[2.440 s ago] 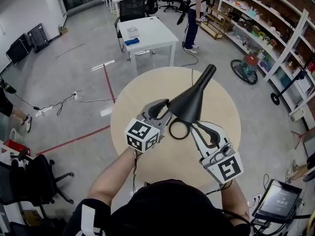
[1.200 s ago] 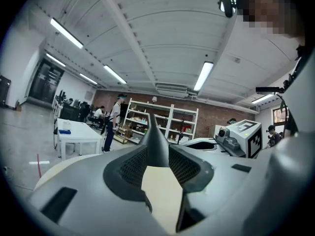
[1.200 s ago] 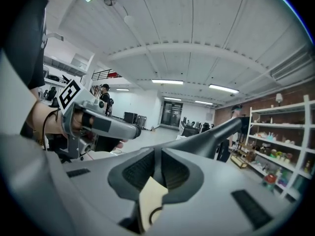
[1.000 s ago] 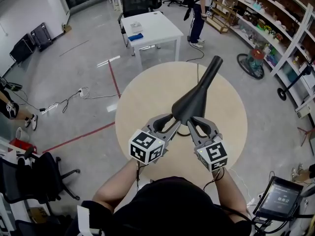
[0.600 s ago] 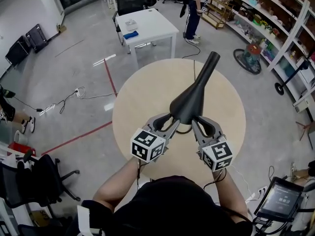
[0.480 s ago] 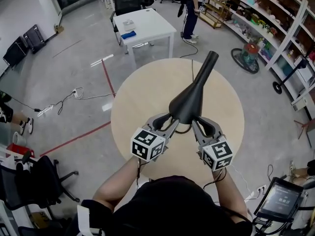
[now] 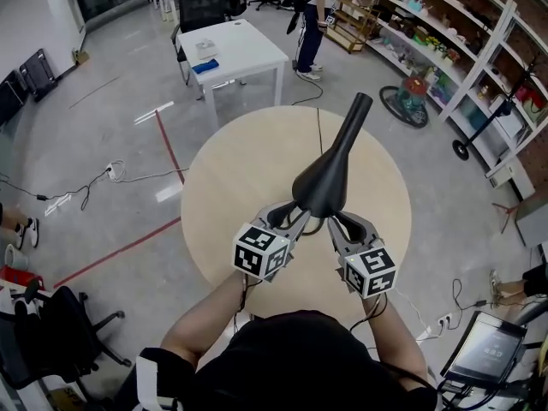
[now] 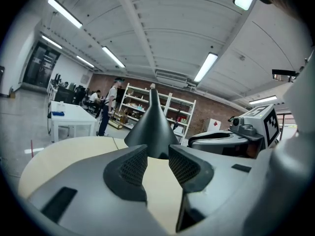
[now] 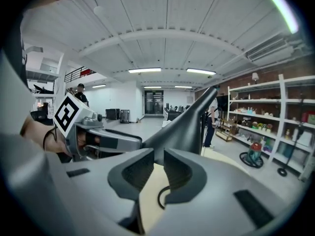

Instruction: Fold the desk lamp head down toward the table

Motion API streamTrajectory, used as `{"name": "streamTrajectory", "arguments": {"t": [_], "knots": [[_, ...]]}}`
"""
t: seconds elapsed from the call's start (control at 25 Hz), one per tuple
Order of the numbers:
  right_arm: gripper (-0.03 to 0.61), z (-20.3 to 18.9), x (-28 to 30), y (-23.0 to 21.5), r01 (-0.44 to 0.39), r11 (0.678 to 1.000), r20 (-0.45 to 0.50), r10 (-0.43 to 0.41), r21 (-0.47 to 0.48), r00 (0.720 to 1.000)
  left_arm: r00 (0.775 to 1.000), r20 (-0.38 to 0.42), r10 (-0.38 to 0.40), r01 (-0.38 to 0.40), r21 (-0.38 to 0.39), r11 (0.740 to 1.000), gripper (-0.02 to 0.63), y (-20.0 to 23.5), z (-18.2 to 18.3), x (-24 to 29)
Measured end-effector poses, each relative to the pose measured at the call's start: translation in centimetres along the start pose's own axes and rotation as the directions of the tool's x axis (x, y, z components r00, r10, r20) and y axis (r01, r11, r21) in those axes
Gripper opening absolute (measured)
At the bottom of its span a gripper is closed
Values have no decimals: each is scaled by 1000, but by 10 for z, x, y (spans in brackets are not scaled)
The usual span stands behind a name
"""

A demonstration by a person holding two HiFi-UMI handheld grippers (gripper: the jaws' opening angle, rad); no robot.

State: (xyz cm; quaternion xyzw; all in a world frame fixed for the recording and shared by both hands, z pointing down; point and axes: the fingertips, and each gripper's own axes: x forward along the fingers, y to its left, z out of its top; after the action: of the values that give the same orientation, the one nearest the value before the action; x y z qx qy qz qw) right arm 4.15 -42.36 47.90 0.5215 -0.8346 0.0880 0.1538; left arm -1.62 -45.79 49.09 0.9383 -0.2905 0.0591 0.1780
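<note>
on lamp head (image 7: 324, 185): left gripper (image 7: 295, 219), right gripper (image 7: 336, 223)

Matte black cone-shaped desk lamp head (image 7: 324, 187), smooth and unlit, wide flared mouth nearest the person, tapering to a slim black neck (image 7: 353, 120) that slants up and away, poised over the round pale wooden table (image 7: 224, 197)

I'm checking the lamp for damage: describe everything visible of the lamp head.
The lamp head is a matte black cone, plastic or metal, narrowing to a neck that points away over the round table. It is tilted above the table; the left claw and right claw each pinch its wide rim.
</note>
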Motion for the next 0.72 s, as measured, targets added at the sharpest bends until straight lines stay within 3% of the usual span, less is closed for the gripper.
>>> {"name": "streamTrajectory", "arguments": {"t": [0.44,0.72], "knots": [[44,-6,-26,-14,144,989,-27,-143,43,989,999,27,-38,38,-28,999,121,-3,3,0],[44,-21,-21,-27,121,988,-26,-119,98,993,1000,2,-19,19,12,1000,121,-7,3,5]]}}
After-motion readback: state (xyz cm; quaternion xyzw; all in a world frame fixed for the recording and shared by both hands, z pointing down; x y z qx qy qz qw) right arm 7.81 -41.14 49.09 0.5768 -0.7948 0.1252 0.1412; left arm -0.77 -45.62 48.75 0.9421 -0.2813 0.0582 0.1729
